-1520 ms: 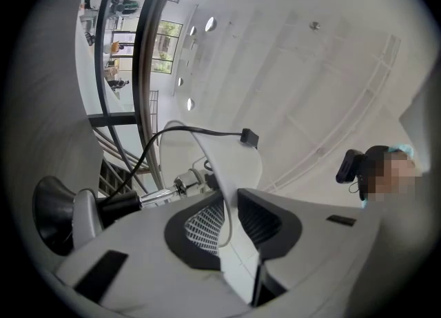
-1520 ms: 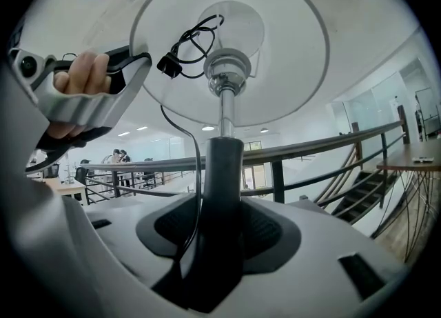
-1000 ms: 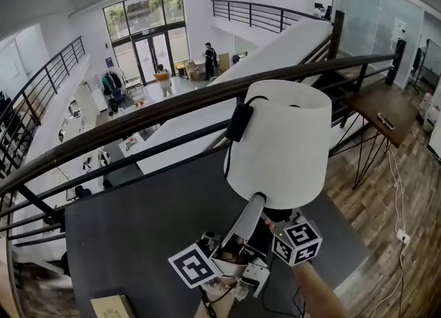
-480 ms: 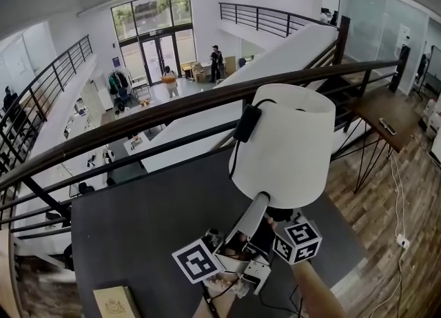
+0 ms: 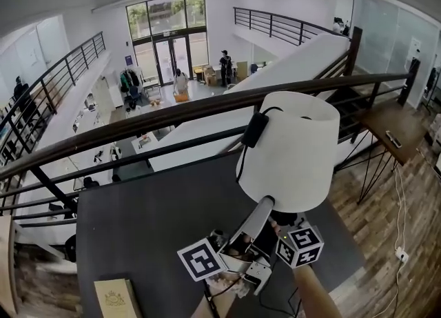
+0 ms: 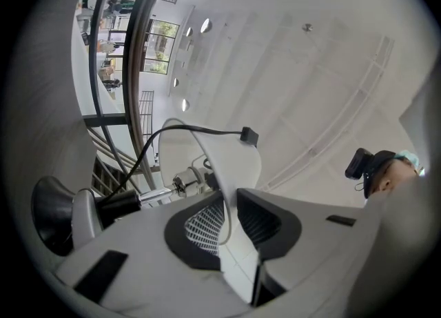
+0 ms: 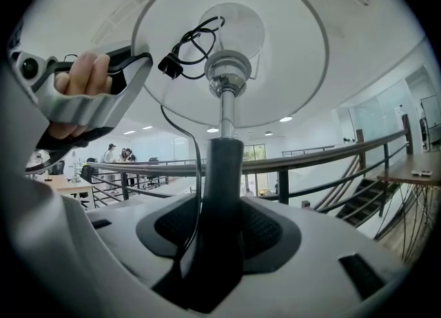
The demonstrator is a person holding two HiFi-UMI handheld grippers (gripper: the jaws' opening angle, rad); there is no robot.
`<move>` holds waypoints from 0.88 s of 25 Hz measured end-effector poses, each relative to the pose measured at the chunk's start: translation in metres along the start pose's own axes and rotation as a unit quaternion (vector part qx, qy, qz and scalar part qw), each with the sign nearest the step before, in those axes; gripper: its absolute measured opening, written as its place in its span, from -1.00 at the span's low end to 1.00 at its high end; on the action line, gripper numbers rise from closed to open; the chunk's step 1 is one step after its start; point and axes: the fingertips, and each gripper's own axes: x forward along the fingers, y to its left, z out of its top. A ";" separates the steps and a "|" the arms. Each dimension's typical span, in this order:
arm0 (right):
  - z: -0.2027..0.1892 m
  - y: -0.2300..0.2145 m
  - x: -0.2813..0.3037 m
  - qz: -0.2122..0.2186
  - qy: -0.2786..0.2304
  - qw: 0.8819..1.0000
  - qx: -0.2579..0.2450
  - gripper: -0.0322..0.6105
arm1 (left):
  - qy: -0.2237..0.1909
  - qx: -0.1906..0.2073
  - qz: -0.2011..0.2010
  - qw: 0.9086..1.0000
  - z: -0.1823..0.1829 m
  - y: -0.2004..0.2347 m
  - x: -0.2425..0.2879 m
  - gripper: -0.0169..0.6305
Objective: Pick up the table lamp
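The table lamp's white shade point(image 5: 293, 151) hangs tilted in the air above the dark table point(image 5: 151, 220). A black cable with a plug point(image 5: 255, 130) is draped over the shade's top rim. My left gripper point(image 5: 263, 207) reaches up to the shade's lower rim and is shut on that thin white edge point(image 6: 231, 172), with both pads point(image 6: 200, 223) pressing it. Under the shade, my right gripper point(image 5: 281, 219) is shut on the lamp's dark stem point(image 7: 224, 192), and the right gripper view looks up into the shade point(image 7: 275, 54). The lamp's base is hidden.
A dark railing point(image 5: 172, 113) runs just behind the lamp, with a drop to the lower floor beyond. A tan book point(image 5: 118, 299) lies at the table's near left corner. A wooden side table point(image 5: 389, 123) stands at the right.
The lamp and both grippers have risen and shifted slightly, with both grips unchanged. The head view has drifted, so the table and the book sit further right in the picture.
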 end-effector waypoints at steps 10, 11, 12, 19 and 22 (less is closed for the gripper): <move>0.007 0.009 -0.004 0.004 -0.004 1.000 -0.003 -0.23 | -0.005 0.003 -0.006 1.000 -0.001 -0.011 -0.004 -0.69; 0.007 0.009 -0.005 0.004 -0.004 1.000 -0.004 -0.23 | -0.005 0.003 -0.006 1.000 -0.001 -0.012 -0.004 -0.69; 0.007 0.009 -0.006 0.005 -0.003 1.000 -0.006 -0.23 | -0.005 0.003 -0.006 1.000 -0.001 -0.012 -0.004 -0.69; 0.006 0.009 -0.006 0.003 -0.005 1.000 -0.010 -0.24 | -0.008 0.000 -0.011 1.000 -0.001 -0.012 -0.006 -0.69; 0.007 0.008 -0.007 0.002 -0.006 1.000 -0.011 -0.24 | -0.007 0.000 -0.012 1.000 -0.002 -0.013 -0.006 -0.69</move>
